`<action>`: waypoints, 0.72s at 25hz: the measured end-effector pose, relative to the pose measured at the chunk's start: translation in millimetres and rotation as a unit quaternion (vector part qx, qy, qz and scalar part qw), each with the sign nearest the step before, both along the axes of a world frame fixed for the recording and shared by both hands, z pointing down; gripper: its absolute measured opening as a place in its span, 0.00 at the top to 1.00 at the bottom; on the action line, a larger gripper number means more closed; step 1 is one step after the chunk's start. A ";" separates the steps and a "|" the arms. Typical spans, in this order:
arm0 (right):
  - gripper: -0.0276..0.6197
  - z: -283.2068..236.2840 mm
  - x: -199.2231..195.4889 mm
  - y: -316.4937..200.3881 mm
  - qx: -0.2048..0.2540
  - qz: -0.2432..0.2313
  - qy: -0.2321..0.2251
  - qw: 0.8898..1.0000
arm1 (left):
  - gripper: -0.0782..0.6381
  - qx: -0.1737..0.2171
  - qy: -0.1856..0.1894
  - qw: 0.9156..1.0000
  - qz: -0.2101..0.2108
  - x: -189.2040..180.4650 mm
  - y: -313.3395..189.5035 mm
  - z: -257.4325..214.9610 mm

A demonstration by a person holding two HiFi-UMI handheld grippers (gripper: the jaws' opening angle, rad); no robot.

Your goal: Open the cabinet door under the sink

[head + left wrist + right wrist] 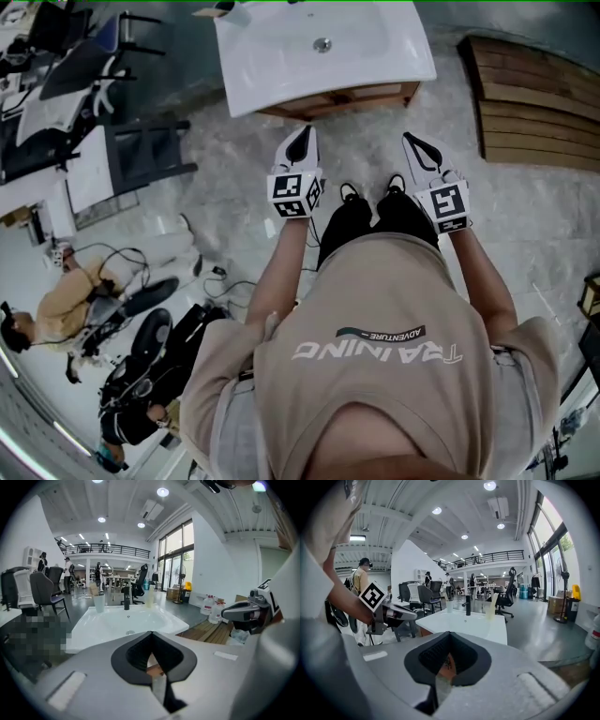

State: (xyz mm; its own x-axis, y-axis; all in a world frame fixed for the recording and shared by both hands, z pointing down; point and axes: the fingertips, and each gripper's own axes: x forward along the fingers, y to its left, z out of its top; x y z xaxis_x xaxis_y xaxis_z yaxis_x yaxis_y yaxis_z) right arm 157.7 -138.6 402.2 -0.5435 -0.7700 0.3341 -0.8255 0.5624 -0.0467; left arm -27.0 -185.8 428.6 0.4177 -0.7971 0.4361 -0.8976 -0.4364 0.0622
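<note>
Ahead: open floor [361, 159] up to the cabinet [347, 98] front.
Above: sink [272, 56] rim overhangs the cabinet.
Right: wooden pallet [525, 108] beside the cabinet, a gap between.
Left: chair [150, 155] near the sink's left corner.

A beige short-sleeved T-shirt [375, 394] is worn, seen from above in the lower centre of the head view. White block lettering [377, 352] reading "TRAINING" is printed across it, upside down in the frame. A small dark label [382, 334] marked "ADVENTURE" sits just above it. Dark trousers [375, 217] and black shoes [351, 194] are seen at the frame's centre. The left gripper [304, 133] and right gripper [413, 141] are built as smooth white shells with black inner faces. Each carries a white cube printed with black square markers: the left cube [297, 195] and the right cube [448, 206]. In both gripper views, ribbed black pads [136, 654] are seen lining a teardrop-shaped opening in the shell.
</note>
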 end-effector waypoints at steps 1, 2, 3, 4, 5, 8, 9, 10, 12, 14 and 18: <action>0.95 1.0 -0.1 3.2 0.000 0.000 0.002 1.000 | 0.87 -0.007 0.007 1.000 -0.006 -0.8 2.9 6.6; 0.95 3.5 -1.2 7.0 0.001 -0.002 0.007 1.000 | 0.87 -0.013 0.013 1.000 -0.012 -2.2 6.4 14.0; 0.95 7.2 -4.3 11.2 0.001 -0.006 0.011 1.000 | 0.87 -0.021 0.018 0.999 -0.018 -4.5 10.8 22.7; 0.95 11.9 -9.3 15.3 -0.001 -0.013 0.016 1.000 | 0.87 -0.029 0.024 0.999 -0.024 -7.1 15.7 32.8; 0.95 17.4 -15.3 18.7 -0.004 -0.021 0.019 1.000 | 0.87 -0.037 0.029 0.998 -0.032 -9.7 20.7 43.8; 0.95 31.7 -32.4 22.4 -0.010 -0.042 0.020 0.999 | 0.87 -0.062 0.045 0.996 -0.055 -15.8 34.4 78.2; 0.95 34.7 -37.3 21.1 -0.008 -0.047 0.018 0.999 | 0.87 -0.071 0.049 0.994 -0.062 -16.8 38.4 88.8; 0.95 37.6 -42.0 18.8 -0.006 -0.051 0.016 0.999 | 0.87 -0.078 0.053 0.993 -0.067 -17.4 42.4 98.6; 0.95 46.4 -50.8 12.6 -0.002 -0.060 0.014 0.998 | 0.87 -0.088 0.060 0.992 -0.074 -17.8 50.0 114.4; 0.95 59.7 -58.8 5.5 -0.004 -0.070 0.016 0.997 | 0.87 -0.095 0.069 0.990 -0.080 -18.5 54.9 126.5; 0.95 84.6 -71.5 -5.3 -0.007 -0.083 0.013 0.996 | 0.87 -0.099 0.081 0.990 -0.057 -13.6 54.5 148.4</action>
